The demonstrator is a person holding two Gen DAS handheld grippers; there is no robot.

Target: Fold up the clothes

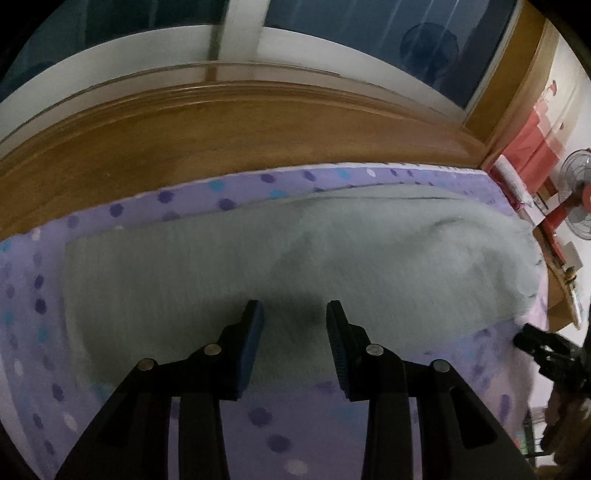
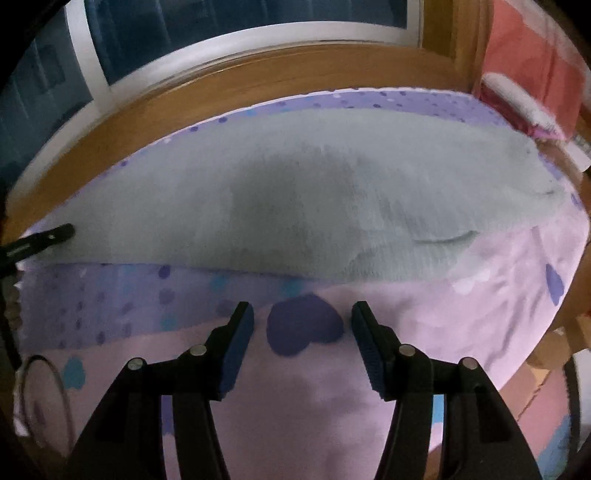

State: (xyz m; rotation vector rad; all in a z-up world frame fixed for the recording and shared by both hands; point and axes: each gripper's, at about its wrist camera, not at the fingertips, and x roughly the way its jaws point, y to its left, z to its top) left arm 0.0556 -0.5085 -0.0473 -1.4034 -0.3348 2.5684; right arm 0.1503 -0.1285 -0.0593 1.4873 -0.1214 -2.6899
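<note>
Left tongs (image 1: 295, 314) open, empty, hovering over near edge of grey garment (image 1: 258, 258). Right tongs (image 2: 302, 317) open, empty, above dotted purple bedsheet (image 2: 110, 302), short of garment. Garment spread flat across bed, wooden ledge (image 1: 221, 129) and window (image 2: 240, 29) beyond. Red fan (image 1: 578, 195) at far right.

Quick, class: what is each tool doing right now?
Left tool: open, empty, over the grey garment.
Right tool: open, empty, over the bedsheet.

one grey garment (image 1: 258, 266), one dotted purple sheet (image 2: 110, 302), two tongs, one standing fan (image 1: 578, 192).
</note>
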